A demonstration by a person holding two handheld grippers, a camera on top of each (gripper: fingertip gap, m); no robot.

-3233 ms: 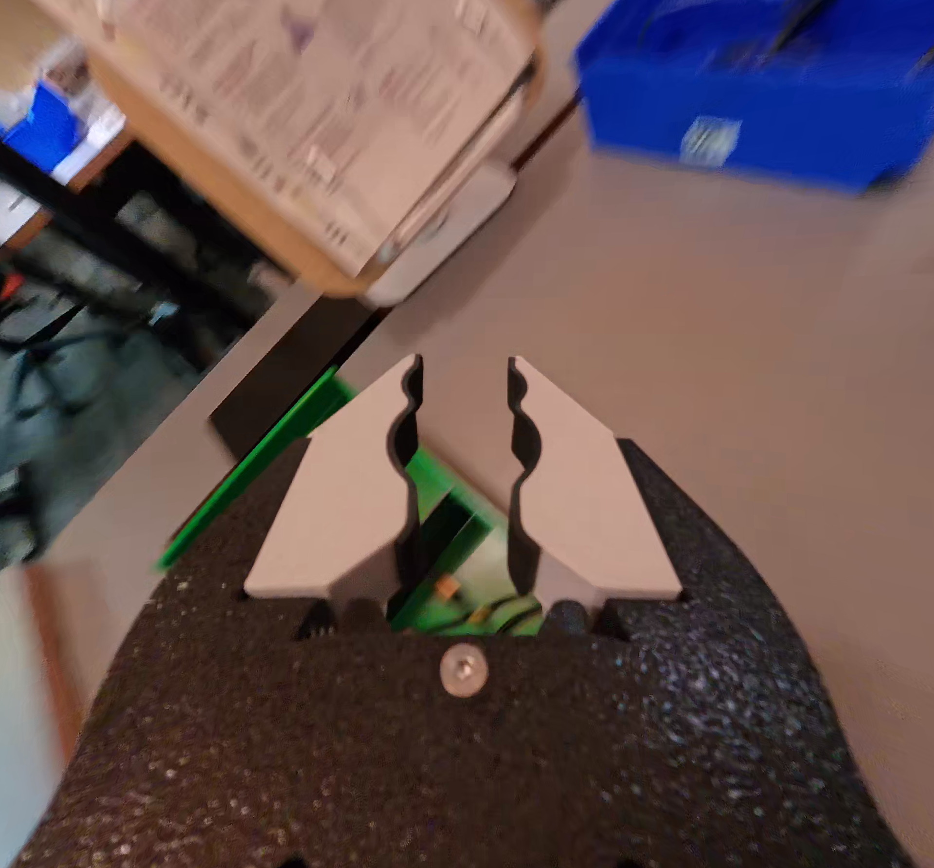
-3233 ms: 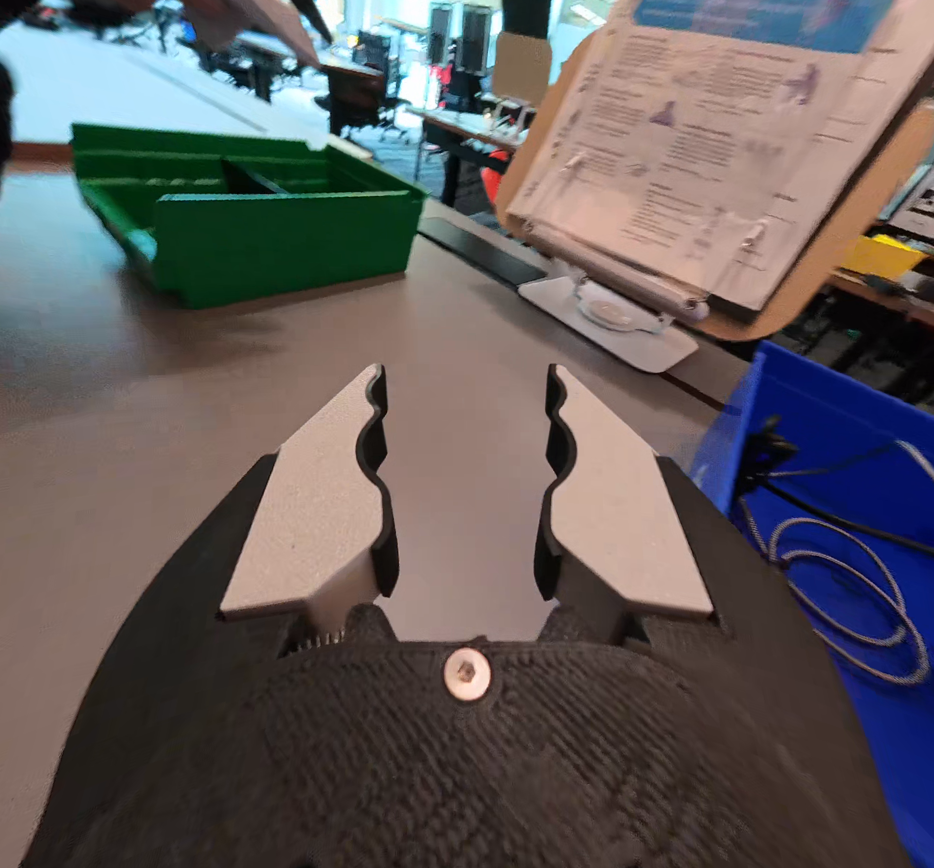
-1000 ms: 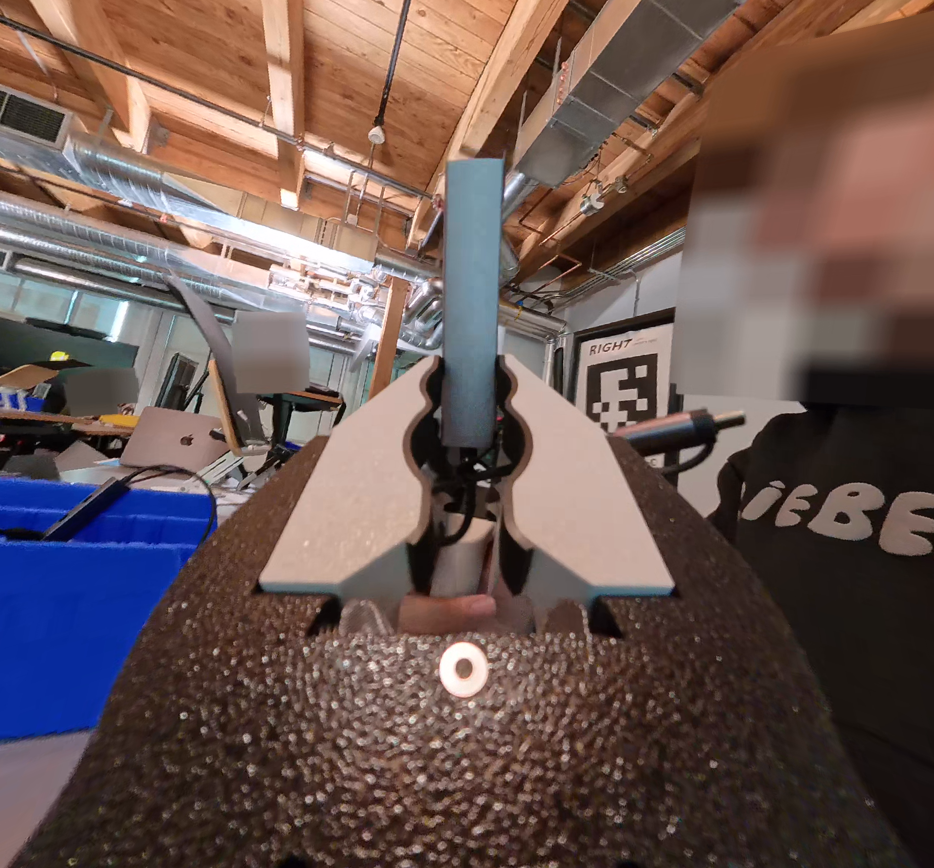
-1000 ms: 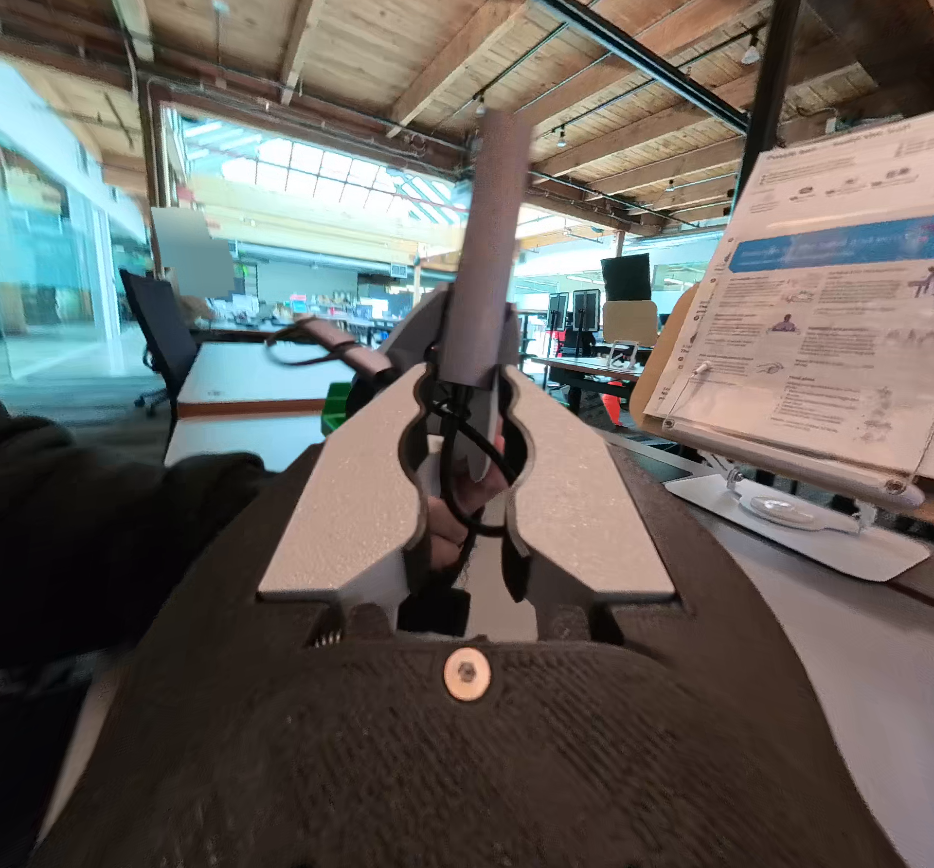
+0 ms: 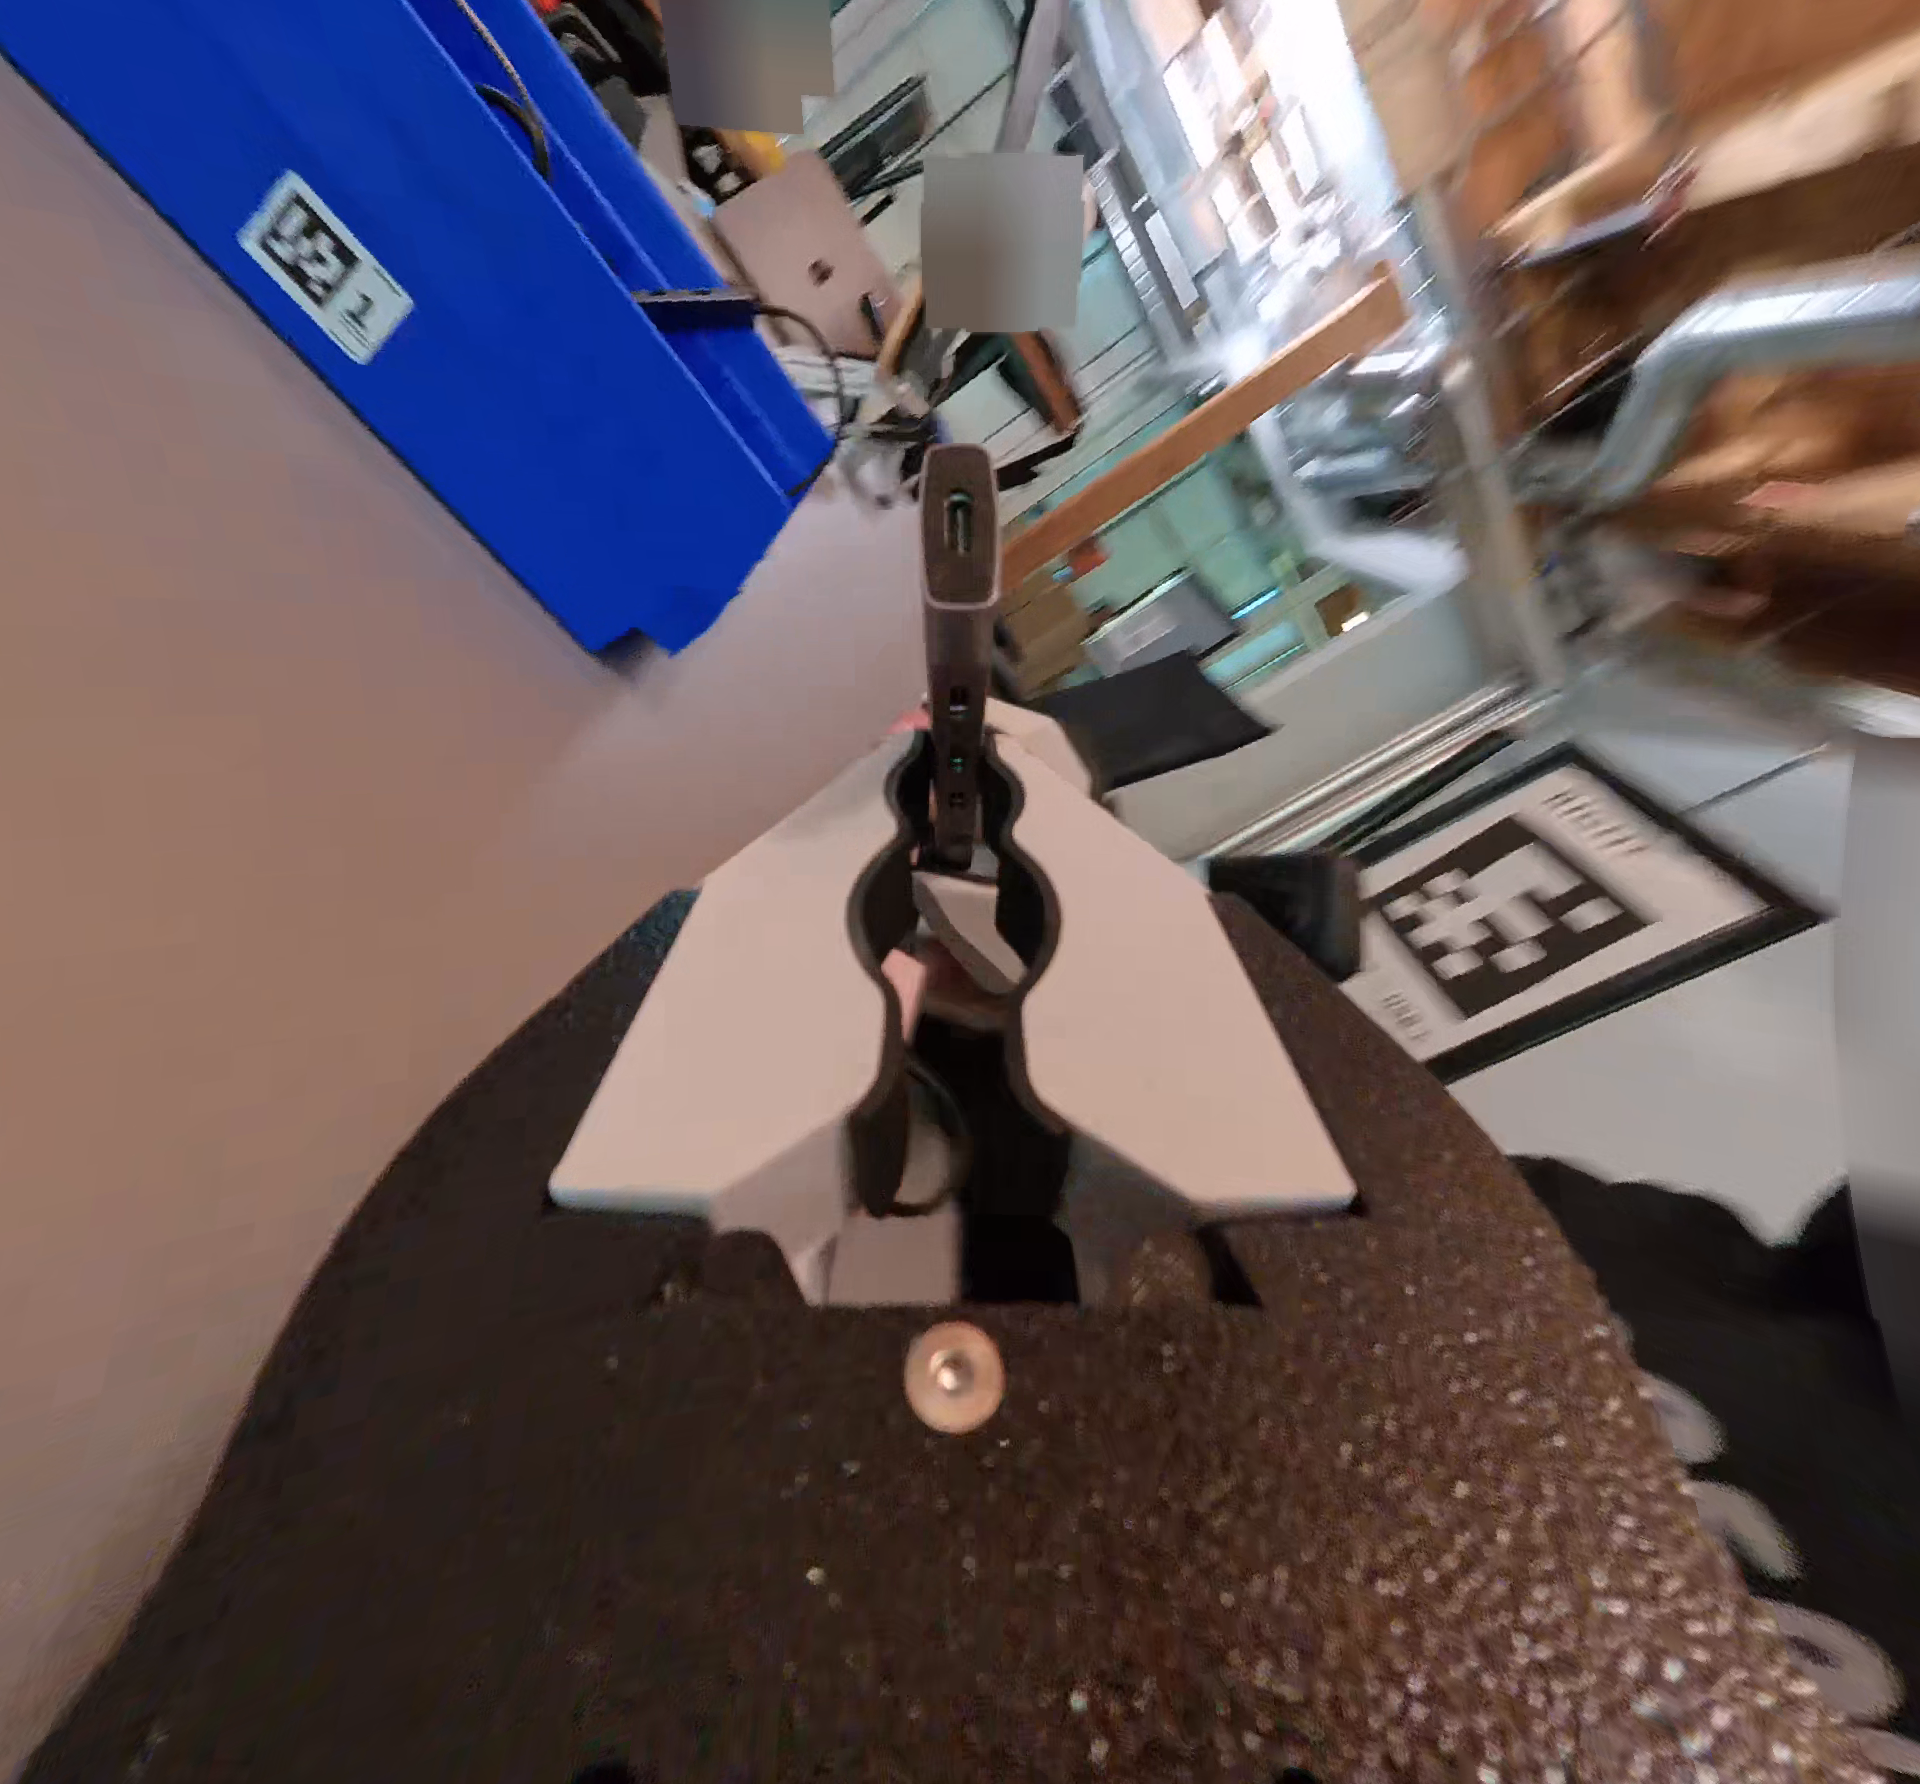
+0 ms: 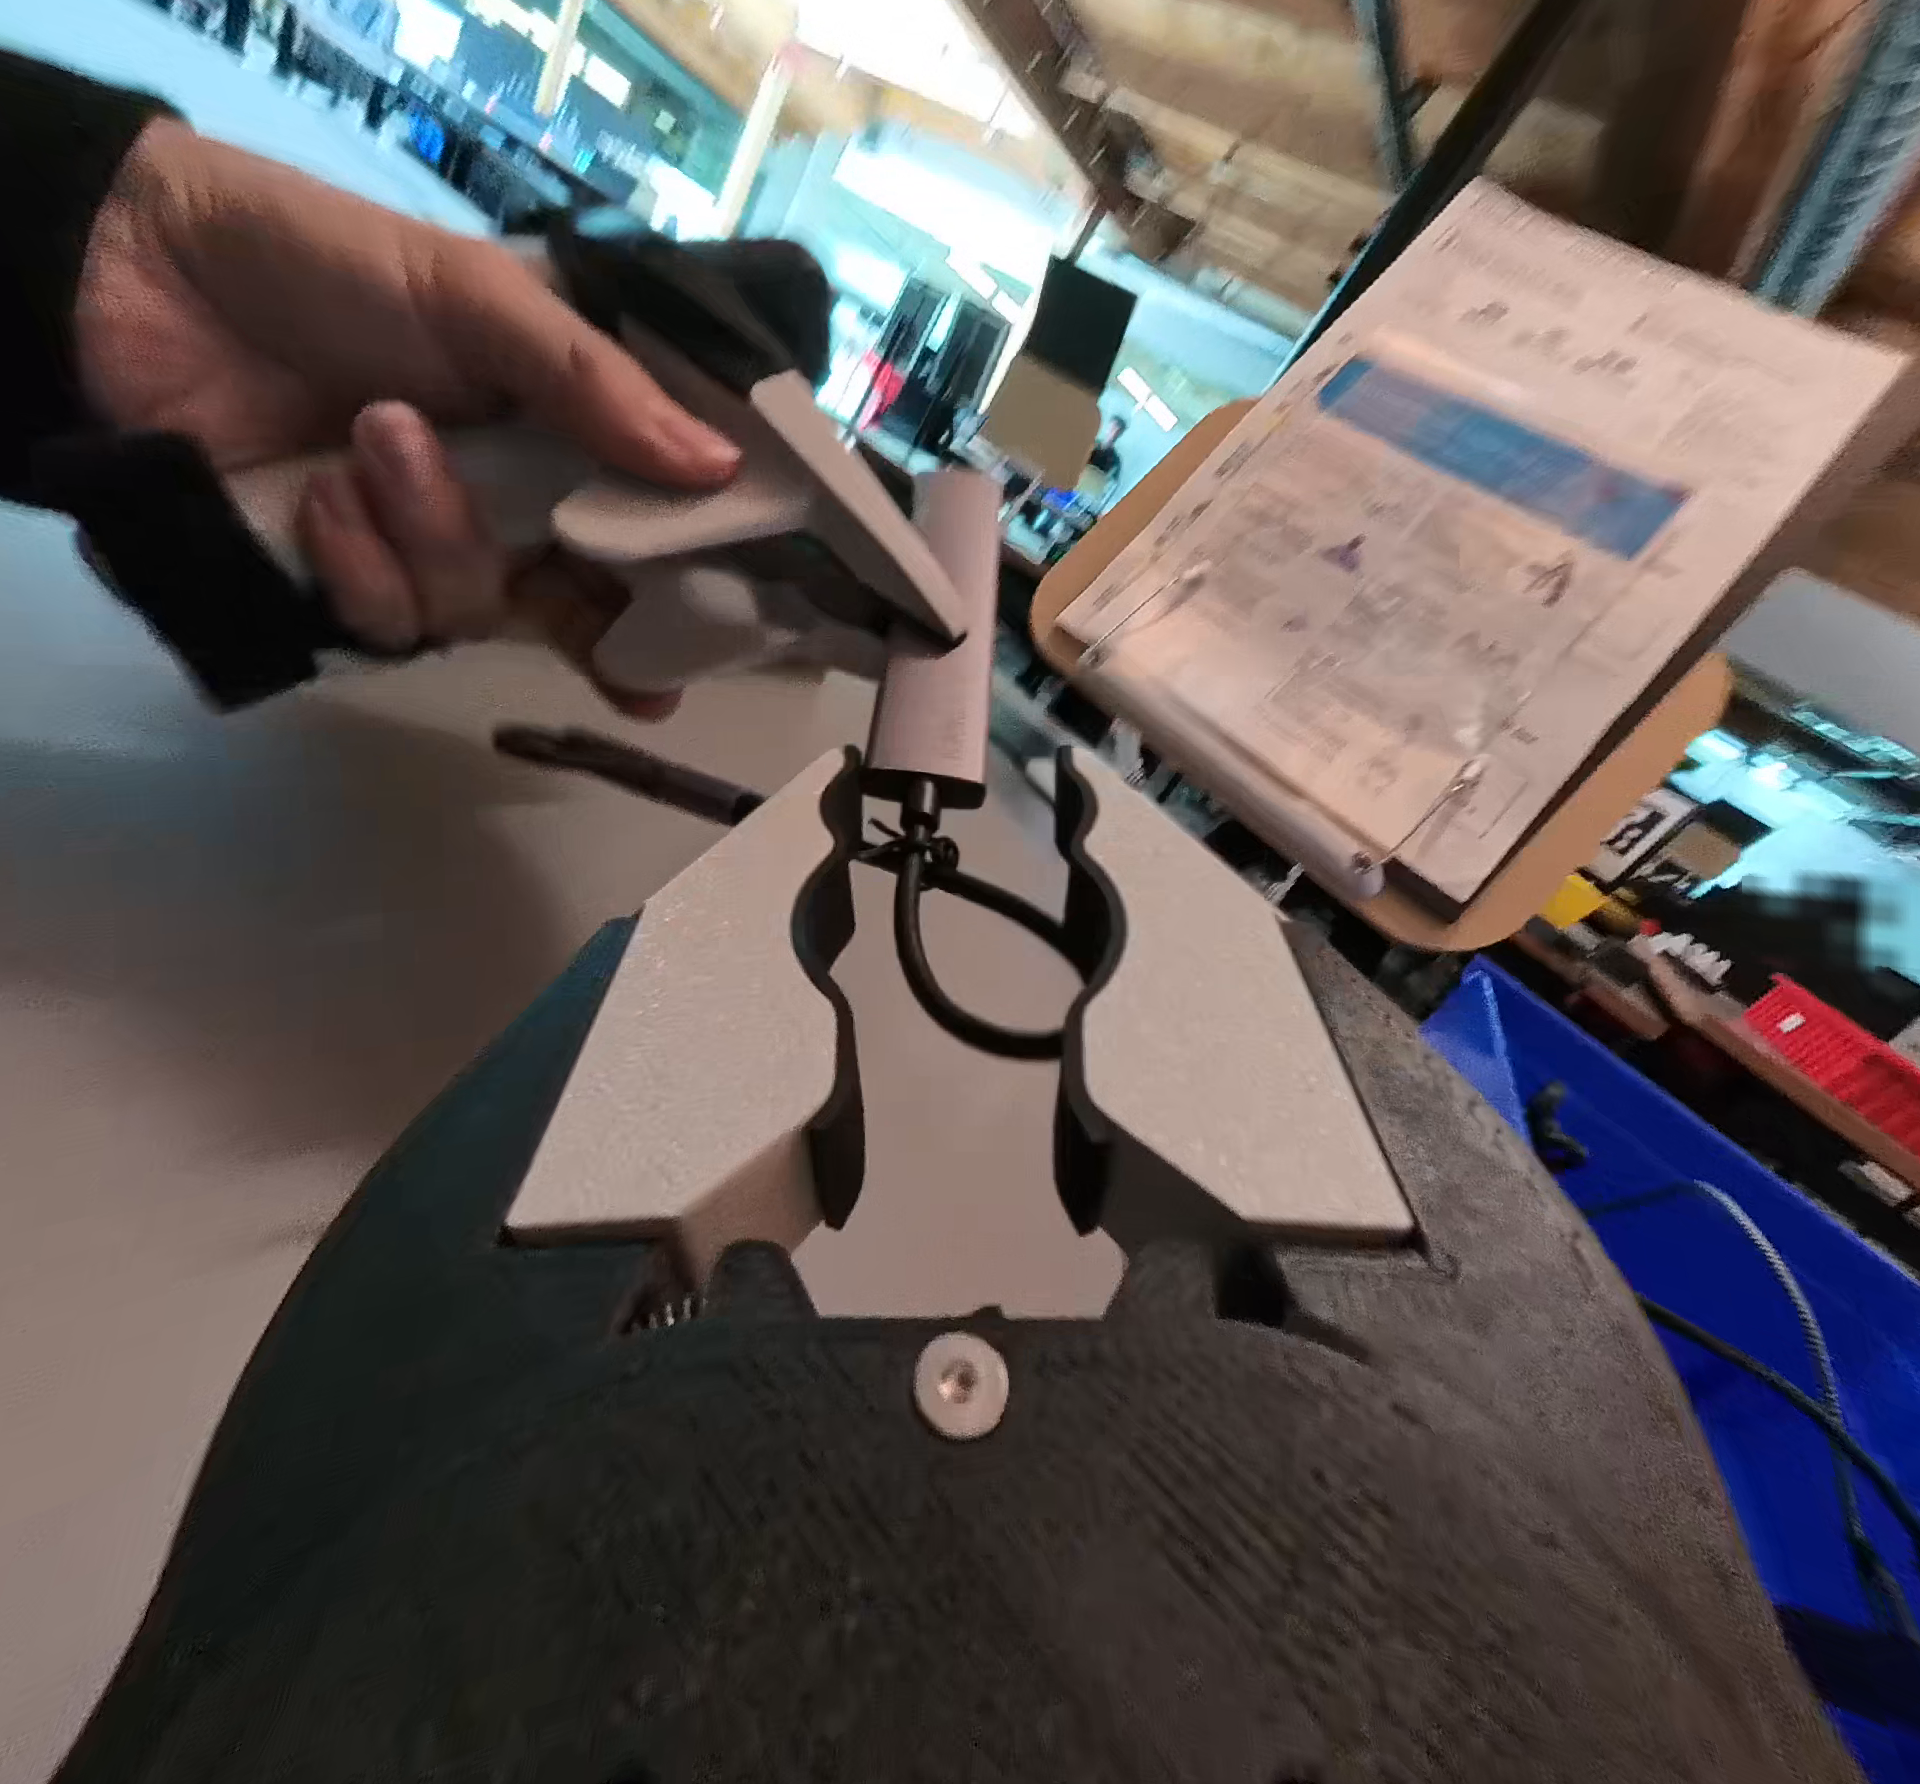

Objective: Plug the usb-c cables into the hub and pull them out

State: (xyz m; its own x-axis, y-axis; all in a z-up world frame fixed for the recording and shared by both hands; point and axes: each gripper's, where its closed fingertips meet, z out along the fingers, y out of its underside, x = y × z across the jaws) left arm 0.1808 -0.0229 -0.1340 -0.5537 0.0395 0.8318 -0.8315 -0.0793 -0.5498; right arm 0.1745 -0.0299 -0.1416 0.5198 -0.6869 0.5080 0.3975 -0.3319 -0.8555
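My left gripper (image 5: 957,766) is shut on the slim grey hub (image 5: 958,591), which sticks out forward past the fingertips with a port showing on its end face. In the right wrist view a hand (image 6: 312,352) holds that left gripper (image 6: 920,622), clamped on the hub (image 6: 940,654) above the table. My right gripper (image 6: 951,763) is open. The hub's lower end and its short black tail cable (image 6: 987,965), curled in a loop, lie between its fingers. A dark cable (image 6: 623,766) lies on the table behind.
A blue bin (image 5: 436,207) stands on the beige table (image 5: 260,799); it also shows at the right in the right wrist view (image 6: 1714,1319) with cables inside. A document stand (image 6: 1403,591) with printed sheets stands at the back right.
Both grippers have tilted down from the ceiling toward the table. My right gripper, which was closed around the hub's tail end, has opened. My left gripper still holds the hub.
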